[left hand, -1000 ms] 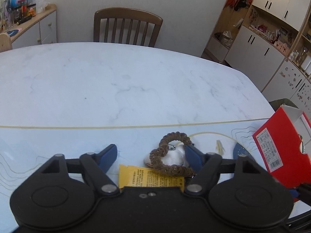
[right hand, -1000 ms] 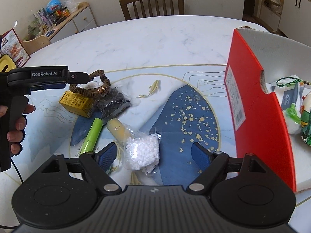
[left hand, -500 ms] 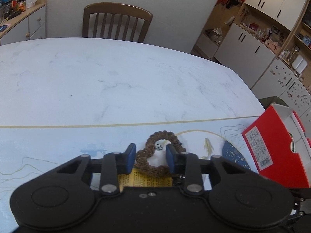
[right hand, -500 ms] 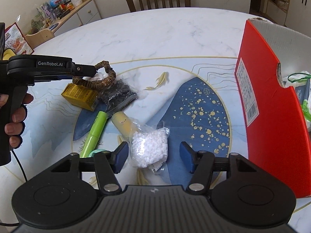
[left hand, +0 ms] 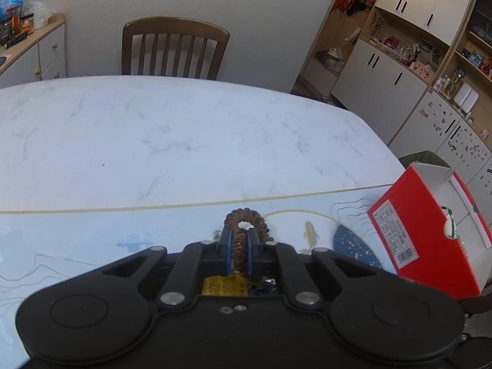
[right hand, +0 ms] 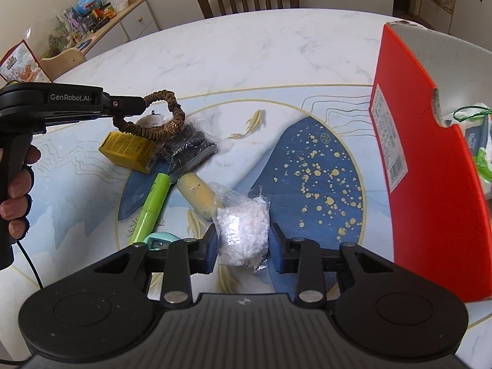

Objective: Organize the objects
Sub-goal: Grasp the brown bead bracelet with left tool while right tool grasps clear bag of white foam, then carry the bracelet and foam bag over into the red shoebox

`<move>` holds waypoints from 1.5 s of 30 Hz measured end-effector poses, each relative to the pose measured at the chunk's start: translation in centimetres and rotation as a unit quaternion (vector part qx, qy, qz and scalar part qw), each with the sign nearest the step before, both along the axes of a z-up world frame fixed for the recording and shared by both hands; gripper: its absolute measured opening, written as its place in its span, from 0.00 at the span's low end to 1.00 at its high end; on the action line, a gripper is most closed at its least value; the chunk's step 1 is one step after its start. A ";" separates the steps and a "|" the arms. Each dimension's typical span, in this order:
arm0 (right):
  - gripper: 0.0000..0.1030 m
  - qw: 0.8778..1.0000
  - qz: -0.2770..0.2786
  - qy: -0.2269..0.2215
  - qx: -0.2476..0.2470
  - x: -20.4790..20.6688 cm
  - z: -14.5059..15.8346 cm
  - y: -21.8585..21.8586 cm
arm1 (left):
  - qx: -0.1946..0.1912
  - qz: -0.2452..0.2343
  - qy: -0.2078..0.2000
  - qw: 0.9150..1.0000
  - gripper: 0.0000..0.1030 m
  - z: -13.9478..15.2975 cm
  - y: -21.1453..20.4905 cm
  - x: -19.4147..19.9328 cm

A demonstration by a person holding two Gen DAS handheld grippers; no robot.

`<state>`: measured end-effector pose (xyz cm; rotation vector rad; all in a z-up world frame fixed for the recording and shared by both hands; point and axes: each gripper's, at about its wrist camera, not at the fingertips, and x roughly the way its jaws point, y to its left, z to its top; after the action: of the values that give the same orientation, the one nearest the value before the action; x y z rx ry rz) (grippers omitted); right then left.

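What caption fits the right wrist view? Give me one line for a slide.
Right gripper closing around a bag of white beads while the left gripper lifts a brown beaded bracelet.

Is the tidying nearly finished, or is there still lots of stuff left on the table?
Not nearly. A few packets already sit inside the red box. Right now the left gripper is shut on the brown coiled hair tie, and the right gripper straddles the bag of white beads, not quite pinching it. Left on the table: the yellow box, green tube, black packet and yellow tube.
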<state>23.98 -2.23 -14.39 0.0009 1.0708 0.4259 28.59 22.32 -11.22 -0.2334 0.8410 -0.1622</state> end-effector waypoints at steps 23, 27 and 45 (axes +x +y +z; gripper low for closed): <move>0.30 0.999 0.013 -0.034 0.040 -3.5 8.5 -5.6 | -0.057 -0.060 -0.031 0.996 0.07 8.0 -5.3 -4.5; 0.30 0.998 0.015 -0.045 0.047 -3.6 10.0 -7.1 | -0.063 -0.068 -0.037 0.995 0.07 9.1 -6.9 -5.0; 0.30 0.995 -0.019 -0.076 0.054 -1.9 12.2 -16.8 | -0.064 -0.126 -0.058 0.988 0.07 12.1 -17.7 -4.6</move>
<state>22.12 -19.07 -2.16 0.0846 0.8960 0.4418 23.94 4.59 0.83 -0.2360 0.7430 -0.4629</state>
